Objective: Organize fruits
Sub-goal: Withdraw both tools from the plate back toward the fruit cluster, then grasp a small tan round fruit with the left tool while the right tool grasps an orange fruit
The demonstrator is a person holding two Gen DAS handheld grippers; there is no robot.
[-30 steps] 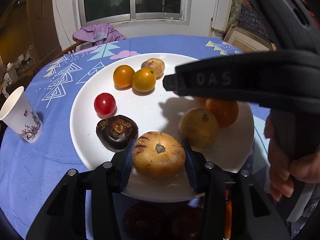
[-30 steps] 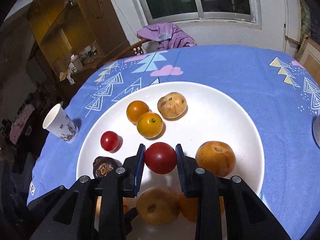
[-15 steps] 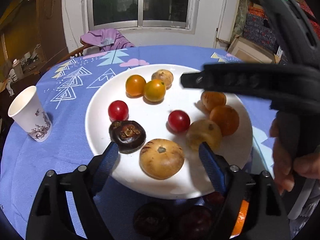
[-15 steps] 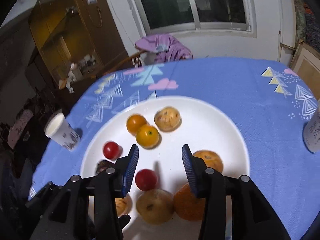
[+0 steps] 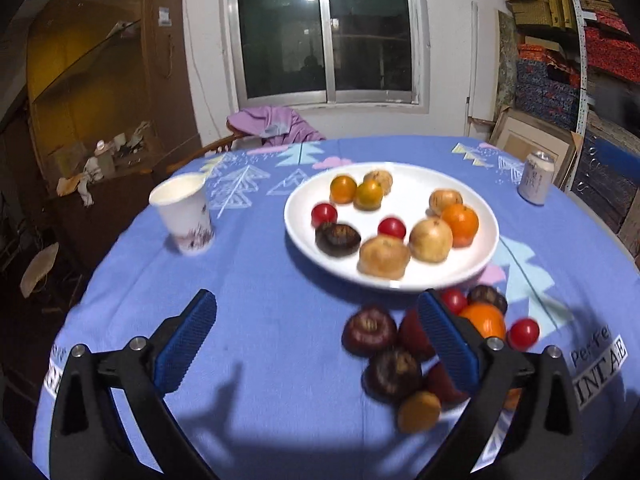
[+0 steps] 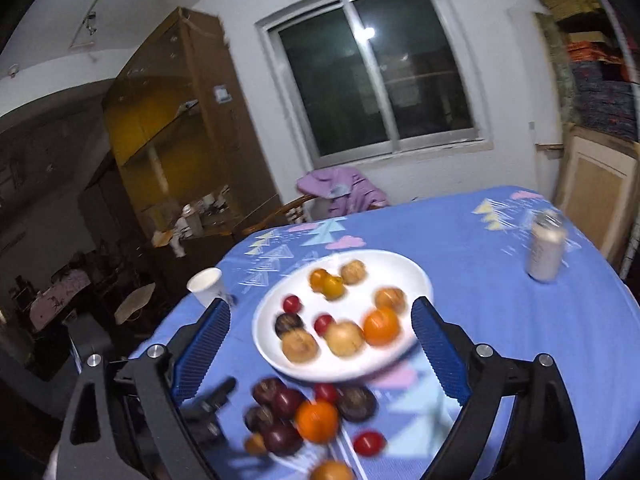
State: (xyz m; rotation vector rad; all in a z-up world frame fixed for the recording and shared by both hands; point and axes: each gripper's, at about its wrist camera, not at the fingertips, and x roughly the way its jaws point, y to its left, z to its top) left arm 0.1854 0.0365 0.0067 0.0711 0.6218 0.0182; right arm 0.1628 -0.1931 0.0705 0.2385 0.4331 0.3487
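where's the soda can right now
The soda can stands upright on the blue tablecloth, at far right in both wrist views, apart from the white plate and beyond its right edge.

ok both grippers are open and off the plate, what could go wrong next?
1. Loose pile beside the white plate: round fruit, so the red tomato at its edge could roll when nudged.
2. Plate is crowded on its near side; another drop could knock the pale round fruit near the rim.
3. Right view is blurred, so aiming is unreliable.
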